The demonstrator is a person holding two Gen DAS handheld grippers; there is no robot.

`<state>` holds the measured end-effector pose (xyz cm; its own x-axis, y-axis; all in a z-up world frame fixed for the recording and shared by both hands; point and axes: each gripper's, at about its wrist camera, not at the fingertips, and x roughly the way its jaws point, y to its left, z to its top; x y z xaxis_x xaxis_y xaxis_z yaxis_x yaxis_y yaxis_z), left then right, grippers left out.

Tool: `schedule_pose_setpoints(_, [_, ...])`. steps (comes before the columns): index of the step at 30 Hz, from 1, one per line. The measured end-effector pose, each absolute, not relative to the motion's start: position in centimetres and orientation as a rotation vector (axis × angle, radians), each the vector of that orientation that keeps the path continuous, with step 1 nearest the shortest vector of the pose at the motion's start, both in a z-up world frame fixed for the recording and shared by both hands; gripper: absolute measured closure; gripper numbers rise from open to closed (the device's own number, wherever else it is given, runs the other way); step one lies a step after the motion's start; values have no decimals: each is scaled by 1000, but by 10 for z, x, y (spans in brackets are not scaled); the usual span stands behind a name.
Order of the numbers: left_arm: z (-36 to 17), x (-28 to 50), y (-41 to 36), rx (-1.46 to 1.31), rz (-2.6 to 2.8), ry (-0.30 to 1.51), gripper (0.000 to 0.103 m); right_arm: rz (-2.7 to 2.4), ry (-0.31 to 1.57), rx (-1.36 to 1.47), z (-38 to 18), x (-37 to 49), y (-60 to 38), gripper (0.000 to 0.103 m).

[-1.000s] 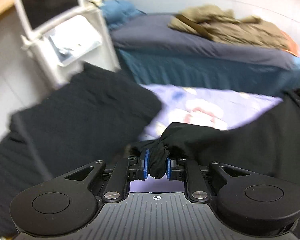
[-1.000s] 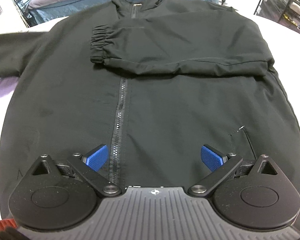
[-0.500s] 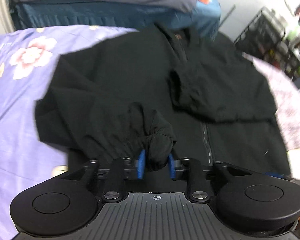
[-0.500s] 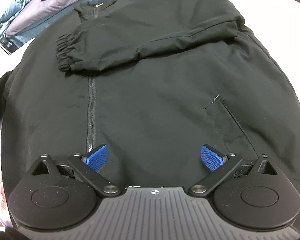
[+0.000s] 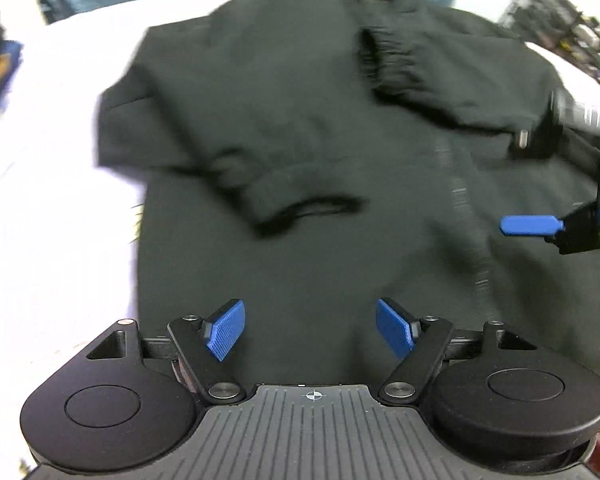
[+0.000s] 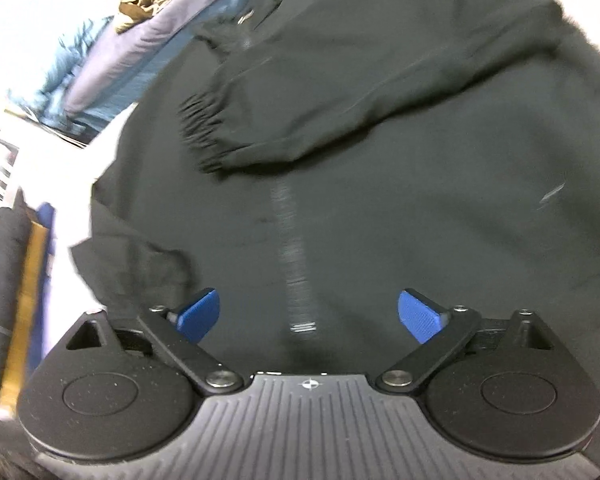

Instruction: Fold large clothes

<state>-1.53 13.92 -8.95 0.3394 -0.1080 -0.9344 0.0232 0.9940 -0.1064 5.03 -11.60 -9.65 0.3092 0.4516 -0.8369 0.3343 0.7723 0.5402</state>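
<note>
Black, matte and zip-fronted, the large jacket (image 5: 300, 152) is seen spread flat on the pale bedsheet (image 5: 40, 220), collar away from both cameras and hem nearest them. Both sleeves are laid across the chest: the left sleeve's cuff (image 5: 308, 210) is found just left of the zip line (image 5: 458, 192), while the elastic-gathered cuff of the other sleeve (image 6: 204, 136) is laid higher up, close to the collar.

The left gripper (image 5: 310, 330) is held over the lower front panel; its blue-padded fingers (image 5: 224, 330) are being spread at this moment, wide apart now, and nothing is caught between them, only jacket cloth below. The right gripper (image 6: 310, 314) is held over the zip near the hem; its fingers (image 6: 420, 314) are wide too, being drawn slightly inward, with nothing pinched between them. From the left wrist view, one blue finger of the right gripper (image 5: 530, 225) is seen at the right edge, above the jacket's front.

Behind, a blue-skirted bed (image 6: 112, 72) under a grey cover is made out, with crumpled tan clothing (image 6: 140, 4) piled on top.
</note>
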Motion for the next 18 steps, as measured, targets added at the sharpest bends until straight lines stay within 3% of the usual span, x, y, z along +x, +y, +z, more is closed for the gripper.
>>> schedule_pose_setpoints(7, [-92,-41,190,-184,75,1228,0,213,1455,1322,-151,82,-59,15])
schedule_pose_setpoints(14, [-95,-60,215,-254,162,1230,0,221,1511,1318,-177,98,10,25])
schedule_pose_setpoints(17, [-98,-68,222,-273,179,1240,0,180,1472,1341,-182,101,21,38])
schedule_pose_setpoints(18, [-99,-68,223,-277,180,1243,0,171,1468,1326,-181,104,24,50])
